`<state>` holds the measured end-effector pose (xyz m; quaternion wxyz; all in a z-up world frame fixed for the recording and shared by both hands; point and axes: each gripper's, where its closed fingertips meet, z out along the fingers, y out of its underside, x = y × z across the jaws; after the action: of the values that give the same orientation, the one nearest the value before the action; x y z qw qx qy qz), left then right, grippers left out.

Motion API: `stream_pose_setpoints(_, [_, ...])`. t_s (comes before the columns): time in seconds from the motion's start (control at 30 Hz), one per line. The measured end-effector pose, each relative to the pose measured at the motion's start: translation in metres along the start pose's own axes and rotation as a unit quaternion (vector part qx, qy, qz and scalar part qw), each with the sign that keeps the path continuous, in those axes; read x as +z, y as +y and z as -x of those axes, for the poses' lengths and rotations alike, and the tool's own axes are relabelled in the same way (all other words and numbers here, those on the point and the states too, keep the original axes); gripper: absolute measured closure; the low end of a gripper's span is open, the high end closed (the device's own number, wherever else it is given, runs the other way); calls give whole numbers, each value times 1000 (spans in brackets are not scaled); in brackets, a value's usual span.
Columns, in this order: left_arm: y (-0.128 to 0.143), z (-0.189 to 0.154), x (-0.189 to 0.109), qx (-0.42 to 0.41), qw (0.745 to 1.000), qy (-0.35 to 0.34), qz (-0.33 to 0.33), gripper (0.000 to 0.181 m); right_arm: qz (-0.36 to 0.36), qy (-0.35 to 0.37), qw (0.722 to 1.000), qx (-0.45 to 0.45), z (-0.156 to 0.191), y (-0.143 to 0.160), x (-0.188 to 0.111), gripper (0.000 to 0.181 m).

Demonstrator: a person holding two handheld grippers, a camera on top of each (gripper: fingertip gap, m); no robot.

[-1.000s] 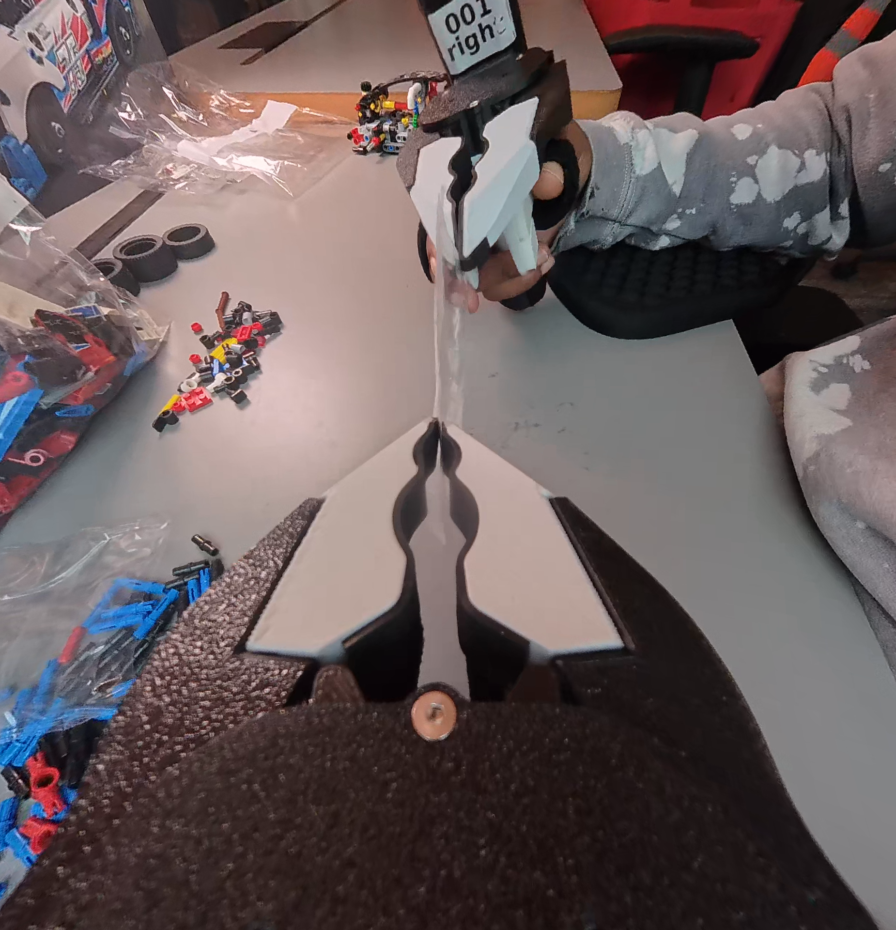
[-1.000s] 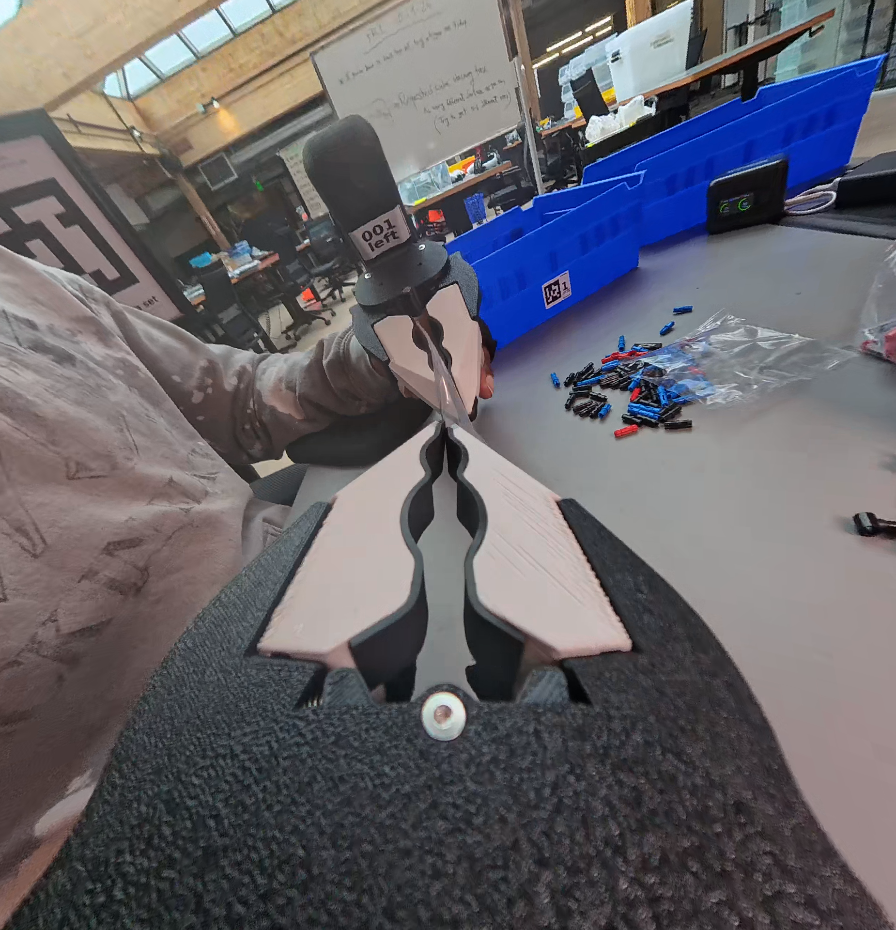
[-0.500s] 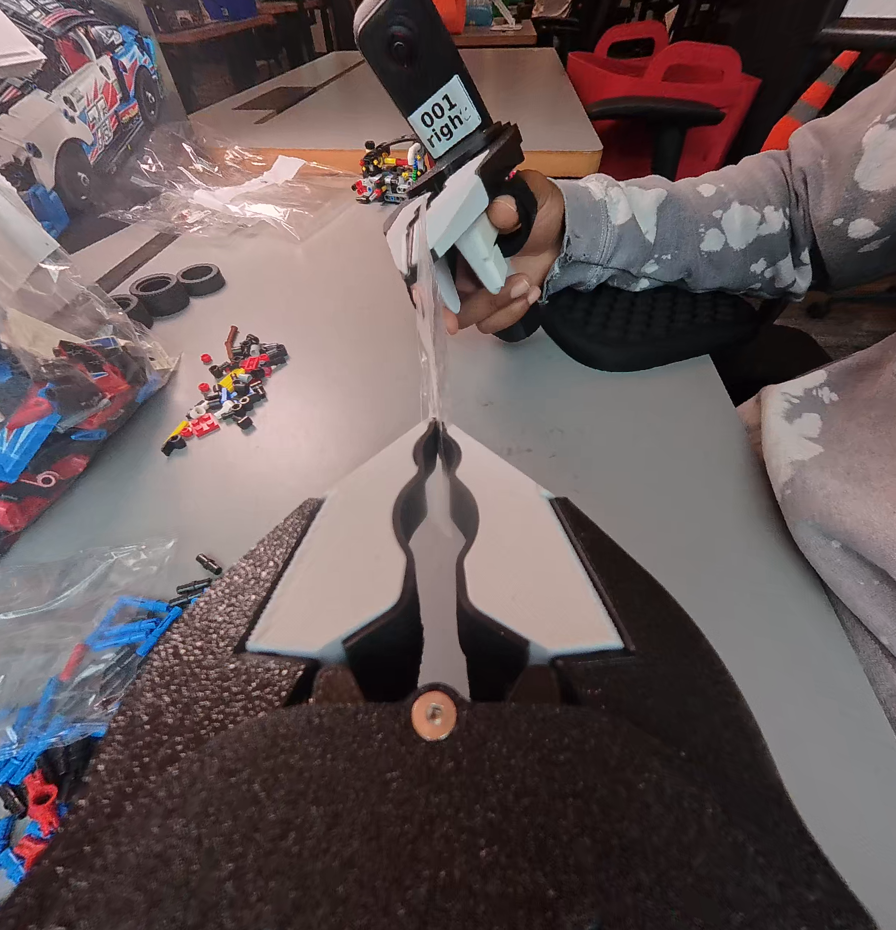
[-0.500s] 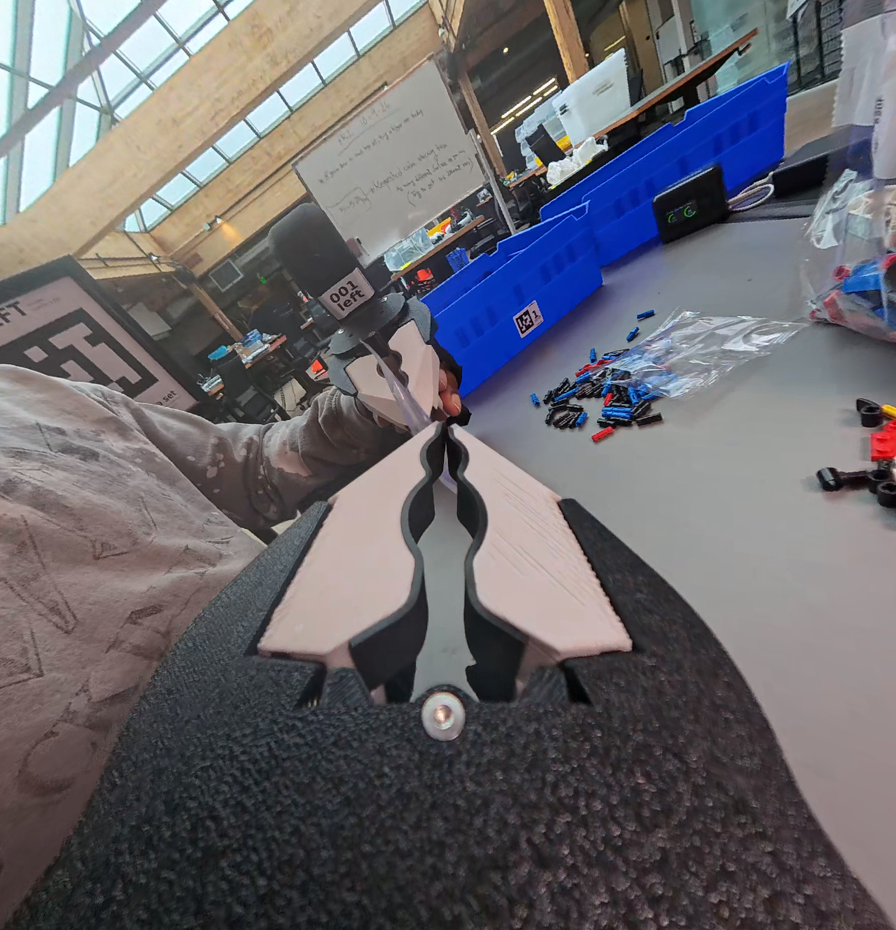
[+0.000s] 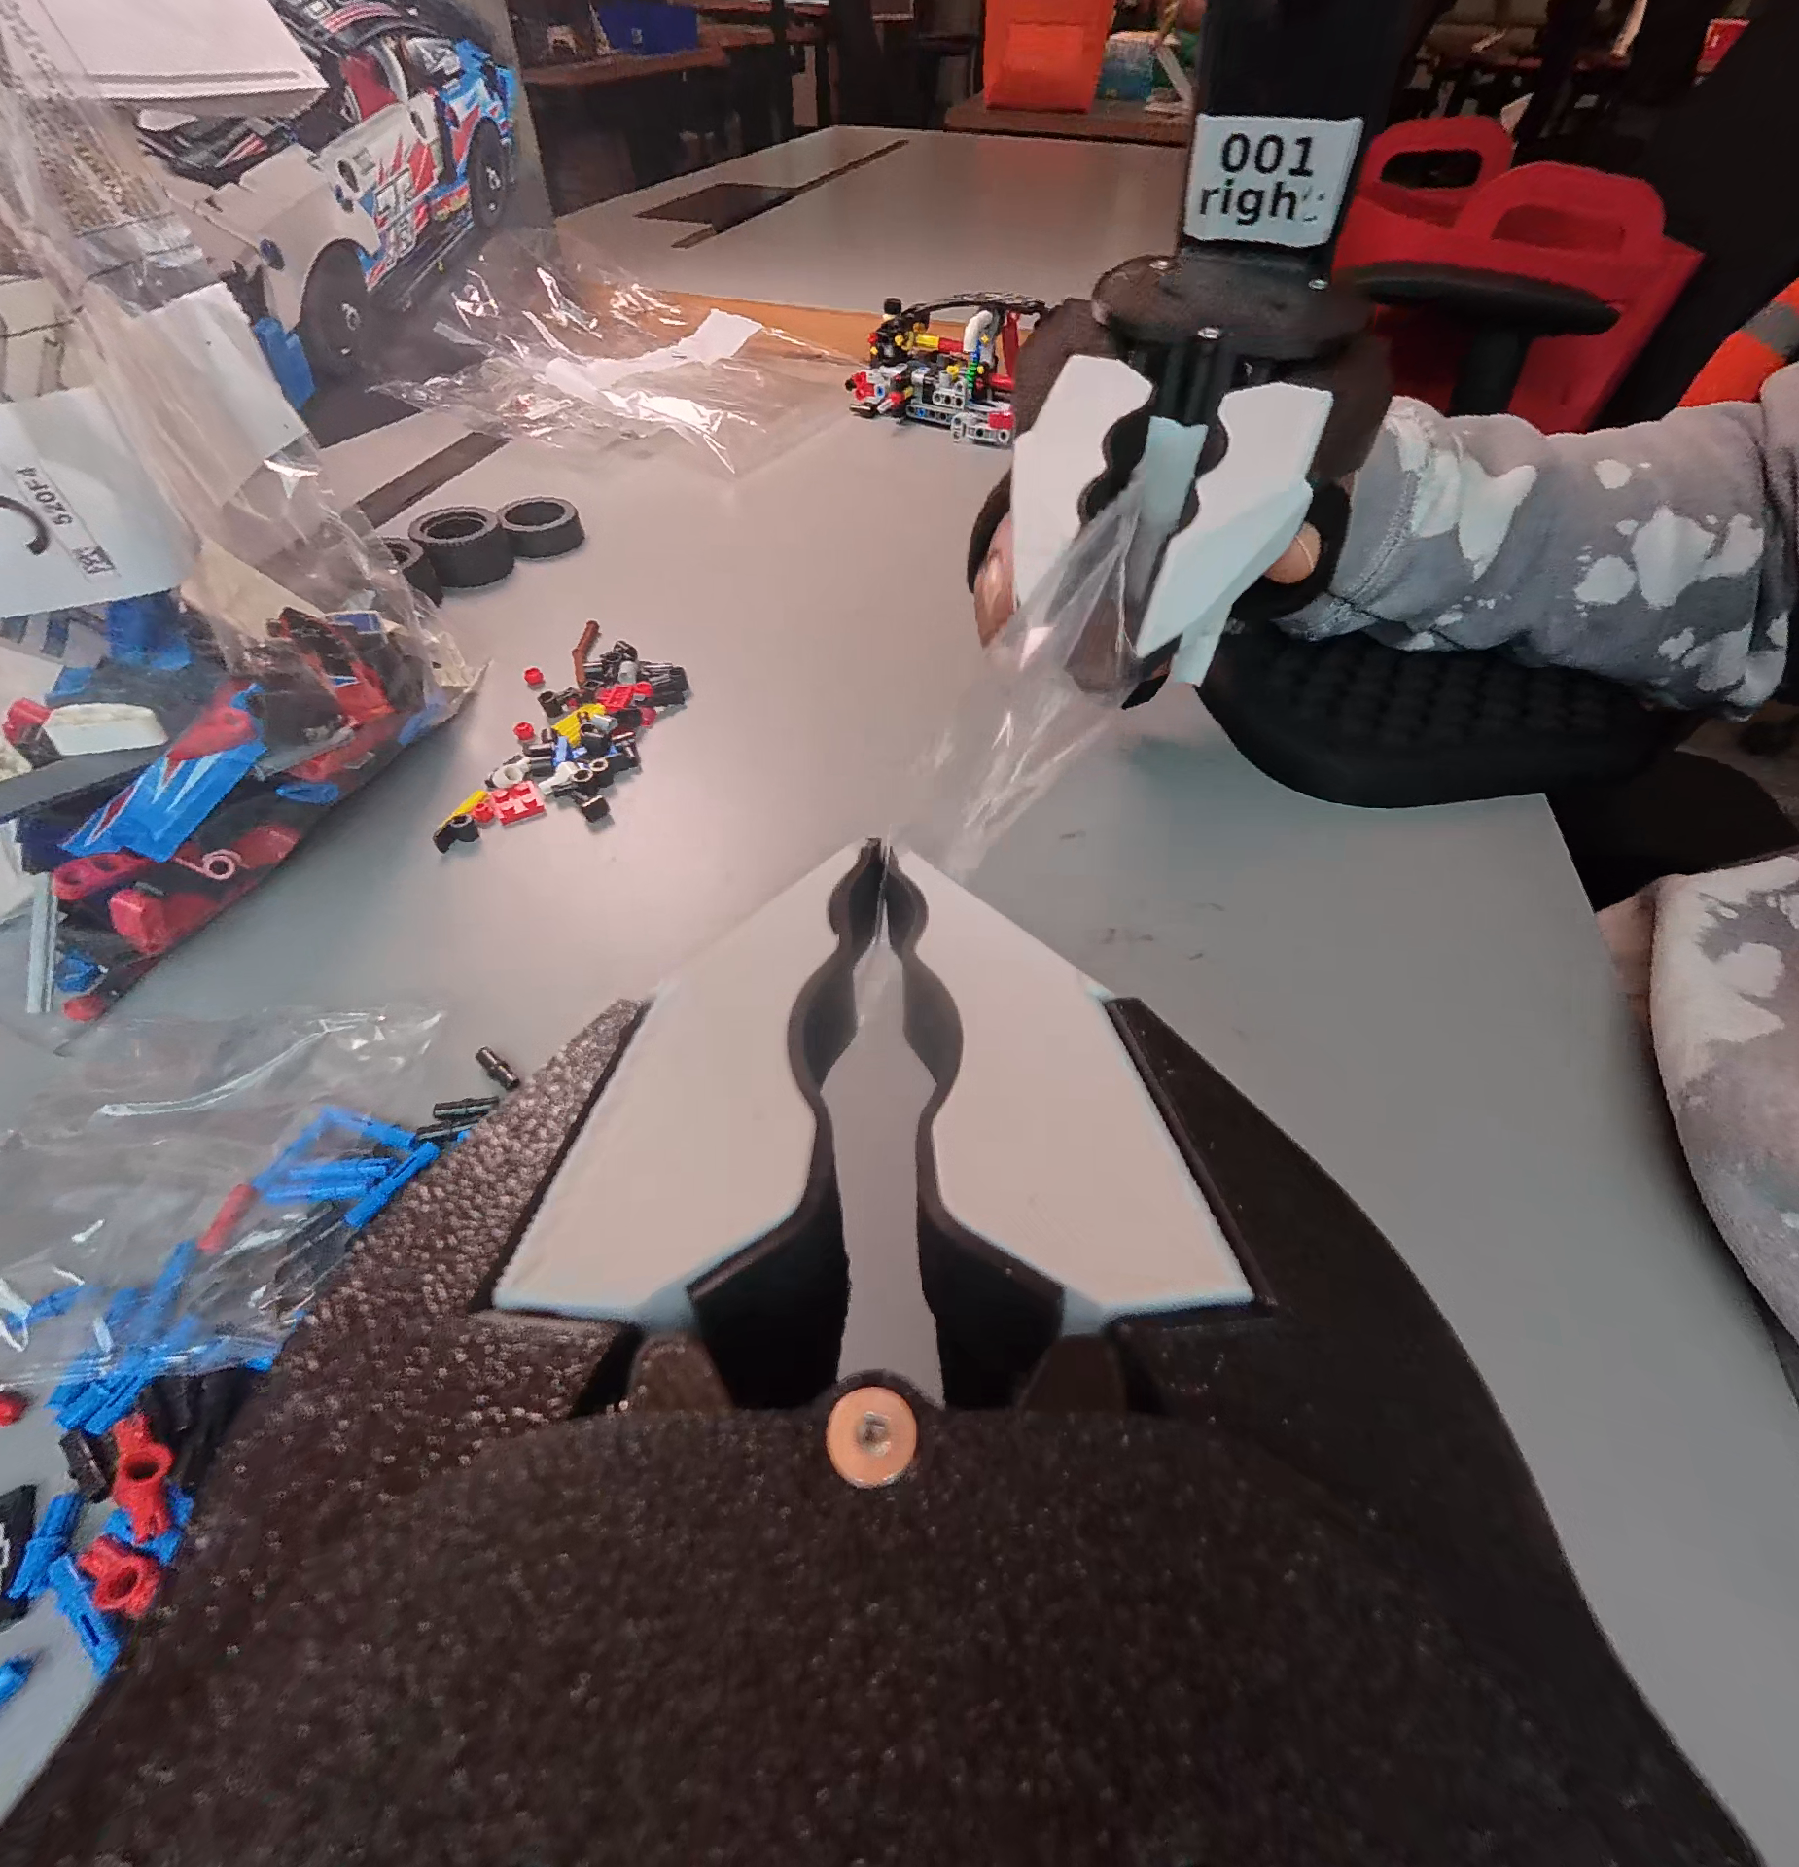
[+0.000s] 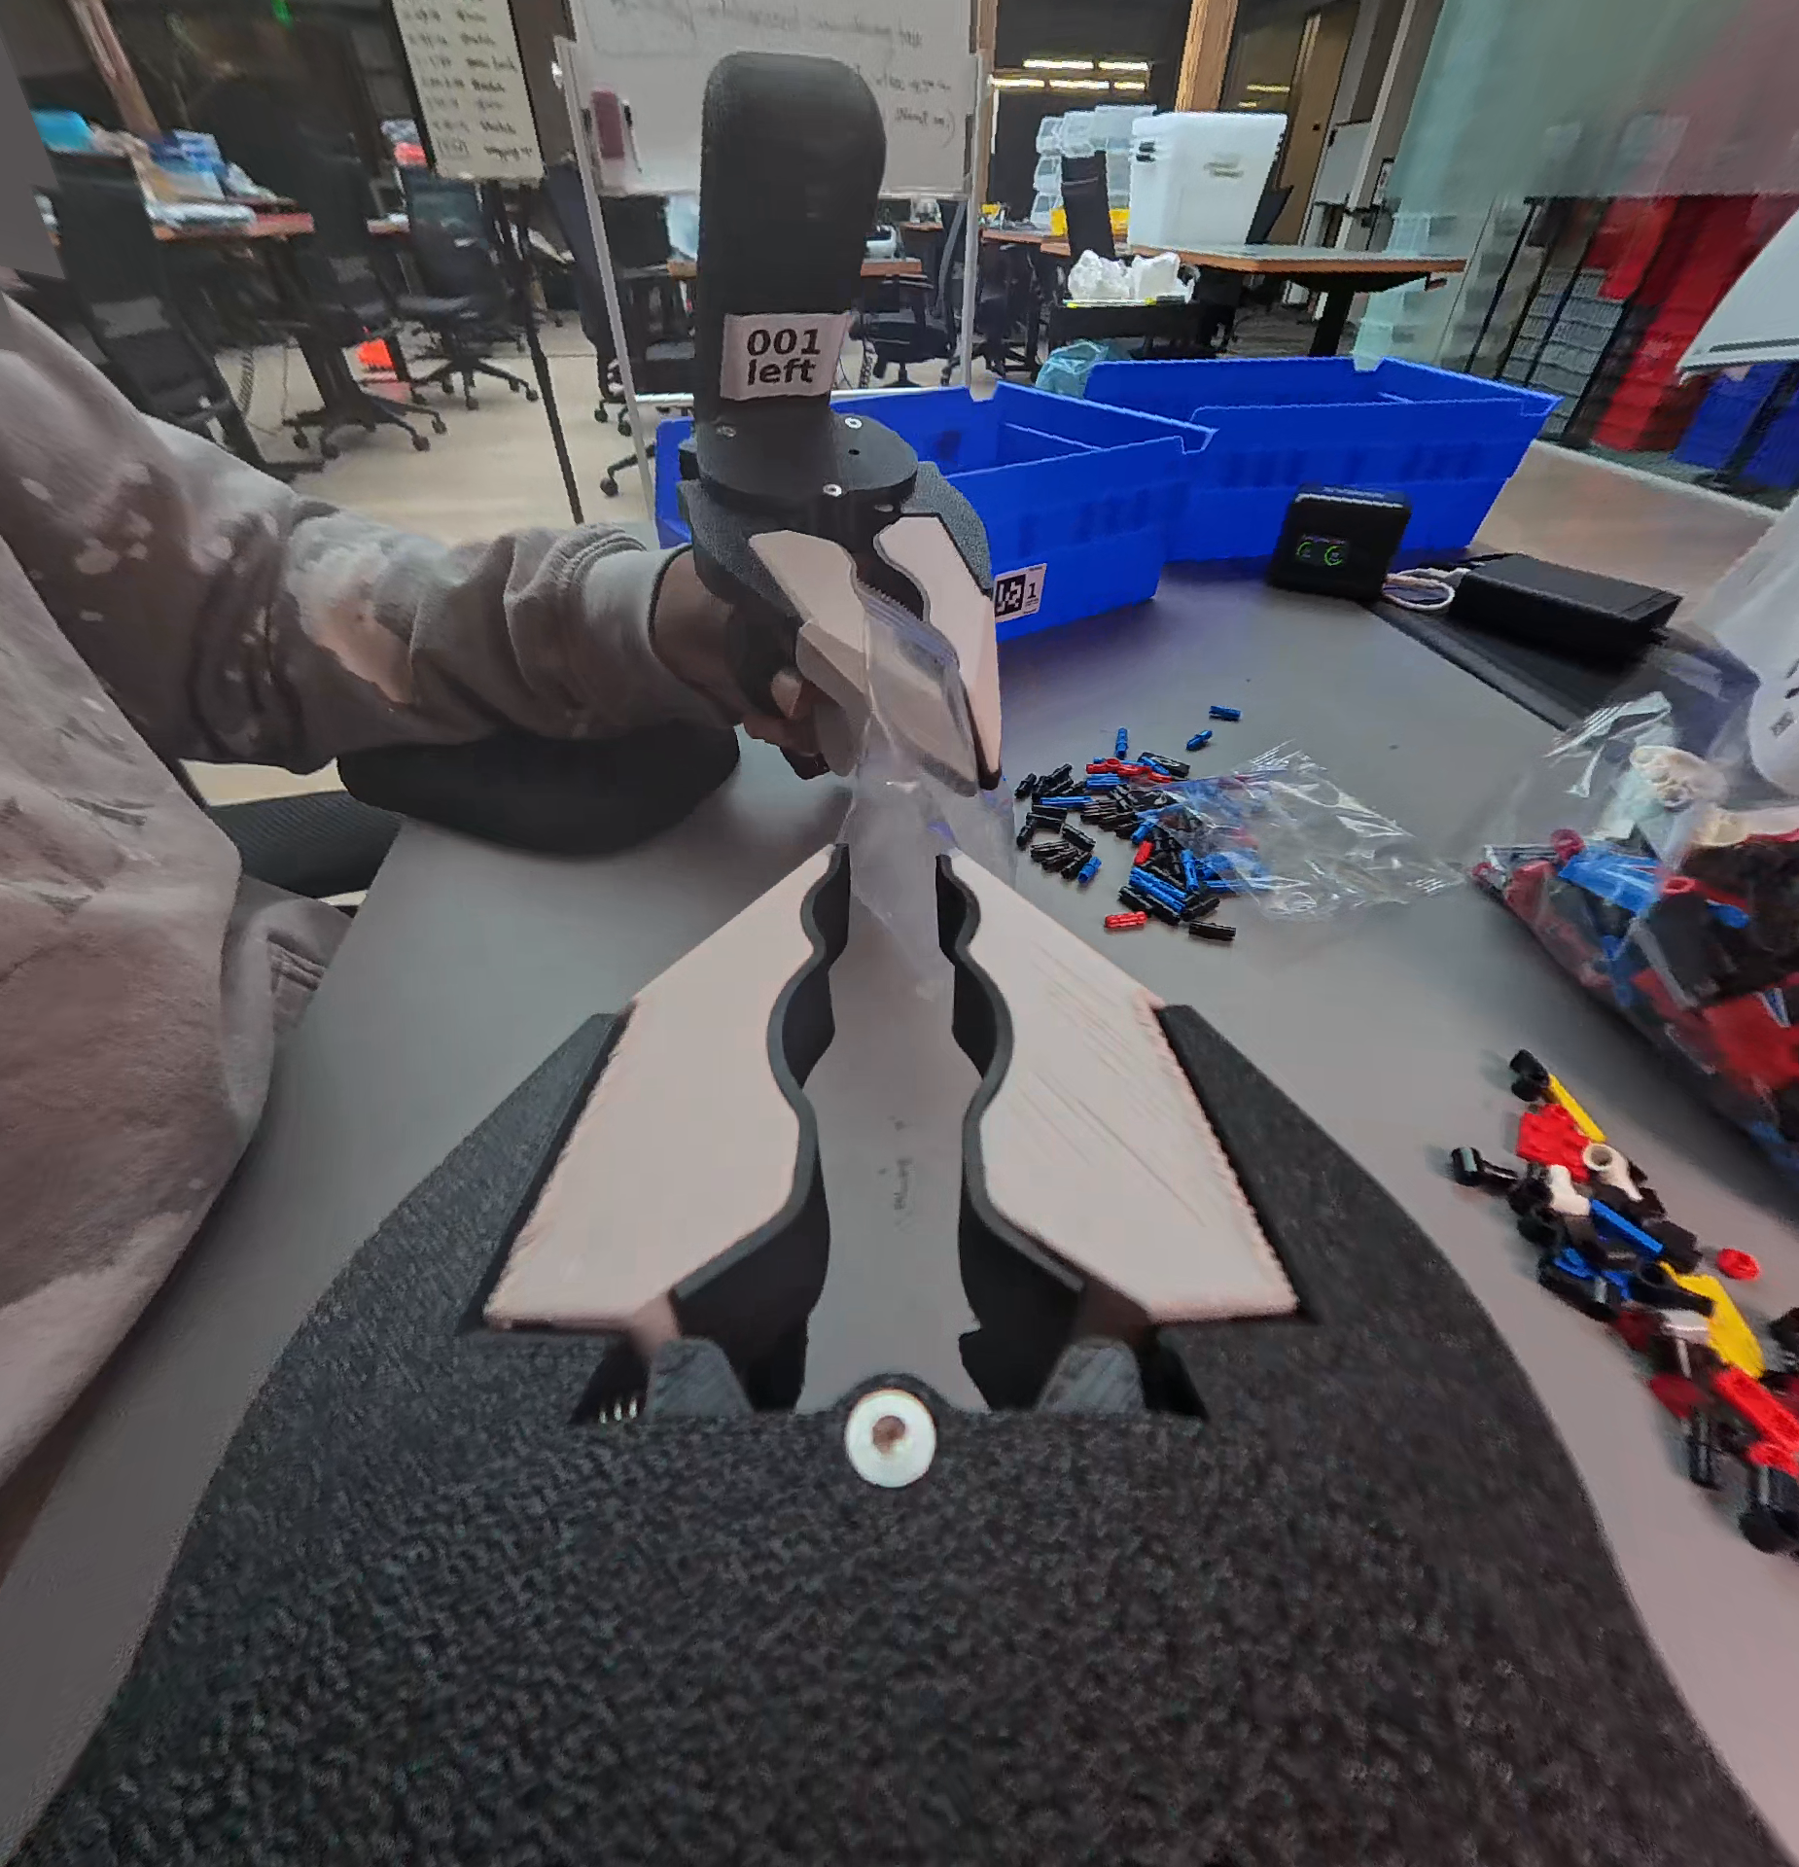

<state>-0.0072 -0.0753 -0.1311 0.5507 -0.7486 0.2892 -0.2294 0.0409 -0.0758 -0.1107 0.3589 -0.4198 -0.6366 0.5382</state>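
Observation:
My left gripper (image 5: 880, 854) is shut on one end of a small clear plastic bag (image 5: 1037, 707), held above the grey table (image 5: 1279, 1010). The bag runs slack up to my right gripper (image 5: 1082, 642), which faces mine. In the right wrist view, my right gripper (image 6: 887, 864) is open, with its fingers (image 6: 714, 1071) apart. The bag (image 6: 890, 899) lies loose between them. The left gripper (image 6: 911, 773) is just beyond, pinching the bag's other end. The bag looks empty.
On the left are a bag of red, blue and black bricks (image 5: 168, 748), a loose pile of small parts (image 5: 572, 748), black tyres (image 5: 491, 530) and an open bag of blue and black pins (image 5: 168, 1212). A part-built model (image 5: 931, 374) sits far back. Blue bins (image 6: 1077, 485) stand behind. Across from one pair of fingers to the other is roughly 6 centimetres.
My right gripper has opened and let go of the bag, which was stretched taut between both grippers and now hangs slack. Both grippers have tilted level.

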Motion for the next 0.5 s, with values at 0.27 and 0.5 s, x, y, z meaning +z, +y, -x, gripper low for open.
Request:
stream_pose_setpoints(0.27, [-2, 5, 0, -12, 1000, -11, -9, 181, 28, 38, 998, -49, -4, 5, 7, 161])
stream_pose_setpoints(0.5, [-4, -43, 2, 3, 992, 128, -6, 159, 41, 40, 995, -76, -9, -1, -4, 181])
